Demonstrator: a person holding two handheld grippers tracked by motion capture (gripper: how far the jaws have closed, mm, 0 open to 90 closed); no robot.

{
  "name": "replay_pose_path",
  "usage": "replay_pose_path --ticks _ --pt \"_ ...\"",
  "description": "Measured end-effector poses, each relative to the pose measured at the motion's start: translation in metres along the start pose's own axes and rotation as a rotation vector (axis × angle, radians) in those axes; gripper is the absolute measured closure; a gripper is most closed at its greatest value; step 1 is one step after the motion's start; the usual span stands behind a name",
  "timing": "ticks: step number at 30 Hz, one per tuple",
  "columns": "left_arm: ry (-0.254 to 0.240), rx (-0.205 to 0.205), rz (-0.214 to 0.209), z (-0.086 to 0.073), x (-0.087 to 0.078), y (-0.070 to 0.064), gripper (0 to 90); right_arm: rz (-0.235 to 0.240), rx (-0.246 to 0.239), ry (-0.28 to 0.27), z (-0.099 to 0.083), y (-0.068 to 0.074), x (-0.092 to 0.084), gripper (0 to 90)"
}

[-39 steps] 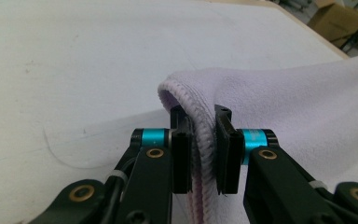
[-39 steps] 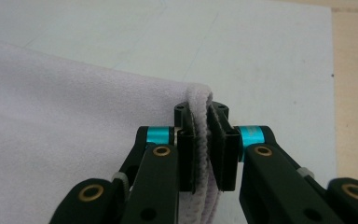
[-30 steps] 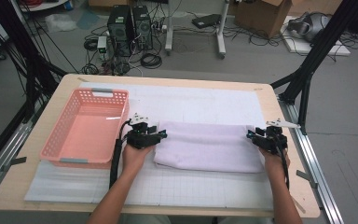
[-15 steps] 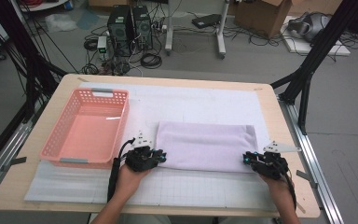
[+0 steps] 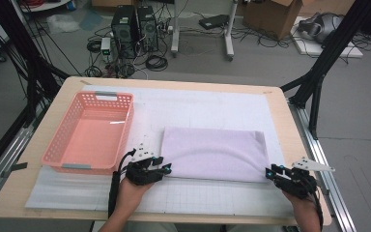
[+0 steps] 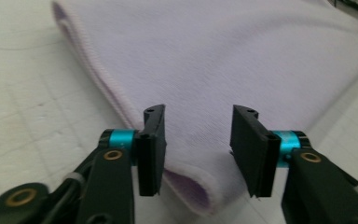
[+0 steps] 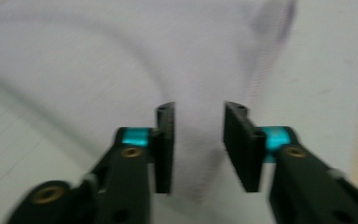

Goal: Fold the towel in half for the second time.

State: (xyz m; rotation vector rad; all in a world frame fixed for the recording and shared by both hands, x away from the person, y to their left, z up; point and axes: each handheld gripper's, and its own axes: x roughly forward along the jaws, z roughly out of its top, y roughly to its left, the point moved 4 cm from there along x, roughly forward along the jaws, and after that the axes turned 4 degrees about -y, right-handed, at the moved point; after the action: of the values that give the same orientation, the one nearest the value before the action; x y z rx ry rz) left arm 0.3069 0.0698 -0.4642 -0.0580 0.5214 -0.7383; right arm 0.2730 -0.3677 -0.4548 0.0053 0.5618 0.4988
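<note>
Folded towel flat, left gripper and right gripper just reopened, seemingly off its near corners.

High view: fixed above the near edge of the table, facing forward and down, far enough back to take in the whole top, the pink basket and the floor beyond. Left gripper view: rides on the left gripper, very close and low, looking along its jaws over the near left corner of the folded lilac towel. Right gripper view: same setup on the right gripper at the near right corner, blurred; all three views share the towel.
</note>
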Motion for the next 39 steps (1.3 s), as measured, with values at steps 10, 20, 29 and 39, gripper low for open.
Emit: replay_pose_path --ticks 10,20,29,39 --pt "-0.086 -0.021 0.002 0.027 0.026 0.025 51.5 -0.018 -0.020 -0.018 0.027 -0.012 0.030 64.5" --pt "-0.032 -0.020 0.062 0.056 0.066 0.051 60.7 0.014 -0.112 0.031 0.063 -0.020 0.077 80.1" --pt "0.062 0.042 0.213 0.054 0.089 0.063 86.9 -0.061 -0.144 0.120 0.062 -0.033 0.123 88.7" --pt "-0.002 -0.074 0.234 0.057 0.085 0.077 52.3 -0.190 -0.057 0.033 0.073 -0.056 0.111 65.3"
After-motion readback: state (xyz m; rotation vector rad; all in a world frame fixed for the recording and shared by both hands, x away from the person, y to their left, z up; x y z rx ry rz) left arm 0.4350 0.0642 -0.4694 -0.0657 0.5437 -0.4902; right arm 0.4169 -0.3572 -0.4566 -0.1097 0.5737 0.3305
